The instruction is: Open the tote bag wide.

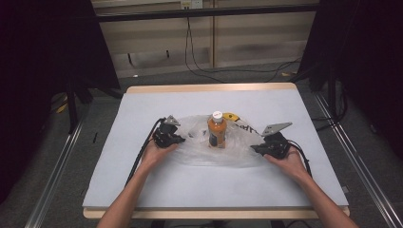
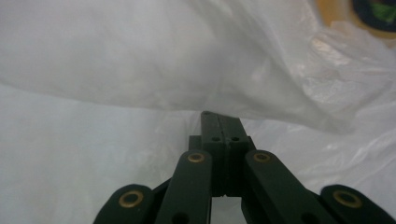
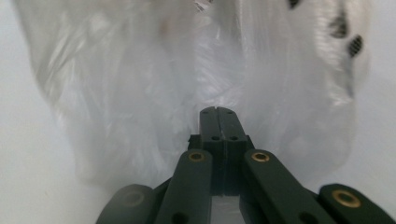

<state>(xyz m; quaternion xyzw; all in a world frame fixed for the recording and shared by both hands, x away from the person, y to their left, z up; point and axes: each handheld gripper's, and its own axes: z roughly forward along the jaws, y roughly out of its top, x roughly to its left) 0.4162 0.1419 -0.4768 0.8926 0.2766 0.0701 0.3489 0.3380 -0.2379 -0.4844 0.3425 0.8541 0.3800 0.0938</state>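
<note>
A crumpled clear plastic bag (image 1: 223,145) lies at the centre of the high view on the pale grey tabletop (image 1: 142,185), with an upright orange-filled bottle with a white cap (image 1: 216,130) standing within it. Bare table surrounds the bag widely on all sides. The left gripper (image 1: 177,139) meets the bag's left edge, the right gripper (image 1: 256,148) its right edge. In the left gripper view the jaws are pressed together against the film (image 2: 187,70); the right gripper view shows its jaws likewise closed at the film (image 3: 140,93). Whether either pinches plastic I cannot tell.
</note>
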